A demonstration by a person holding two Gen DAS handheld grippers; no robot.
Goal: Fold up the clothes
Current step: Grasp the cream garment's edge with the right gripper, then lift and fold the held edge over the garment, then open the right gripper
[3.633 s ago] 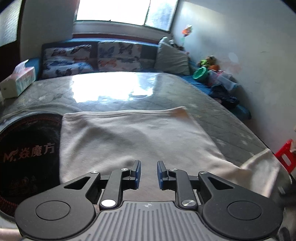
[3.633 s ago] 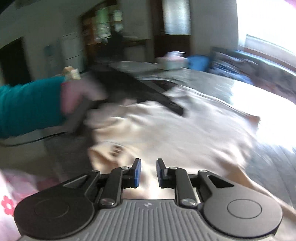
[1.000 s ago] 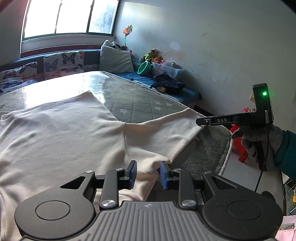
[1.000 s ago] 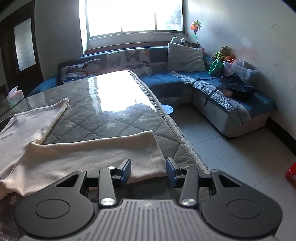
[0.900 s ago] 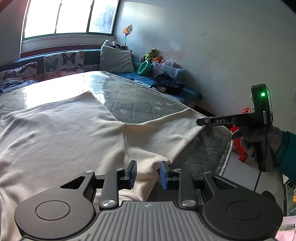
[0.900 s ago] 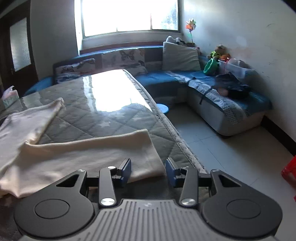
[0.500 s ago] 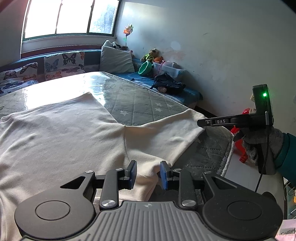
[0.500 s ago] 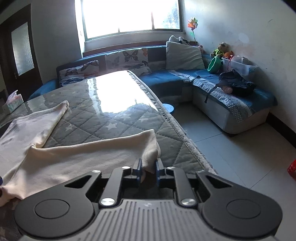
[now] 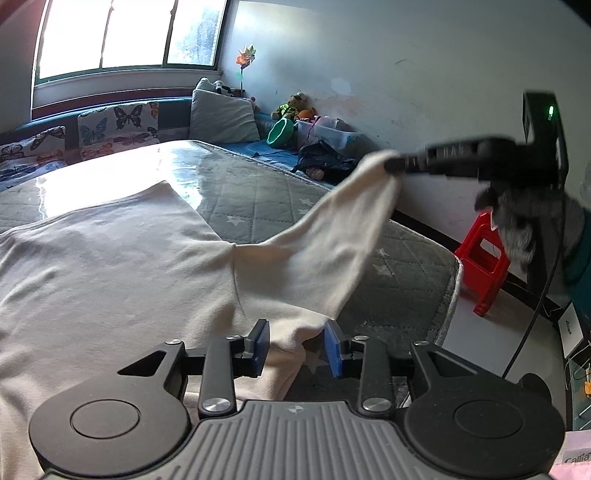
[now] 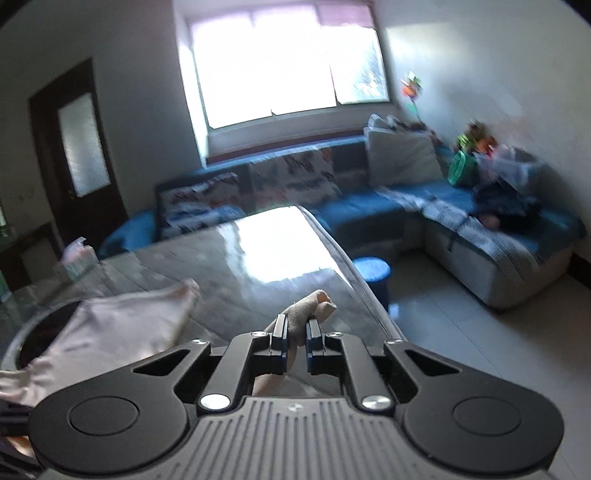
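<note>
A cream shirt (image 9: 110,266) lies spread flat across a table (image 9: 258,195) covered in grey quilted cloth with small white stars. One sleeve (image 9: 332,236) is raised off the table and stretched up toward the right. My right gripper (image 10: 295,334) has the sleeve's end: its two blue-padded fingers (image 10: 280,334) are pressed in on a bunched fold of the cloth, with a nub of fabric poking out past the tips. Seen from my left side, that gripper (image 9: 395,164) is blurred, held in my grey-gloved right hand (image 9: 517,221), with the sleeve hanging from its tip in a slack curve.

My left gripper (image 9: 297,345) sits low at the near edge of the shirt, close to where the sleeve joins the body. Its blue pads (image 9: 262,343) stand apart with a clear gap; the shirt's hem lies under and between them, but they grip nothing.

Beyond the table a blue sofa (image 9: 258,147) with butterfly cushions (image 9: 118,125) runs under a bright window (image 9: 125,33). A red stool (image 9: 484,258) stands on the floor to the right.
</note>
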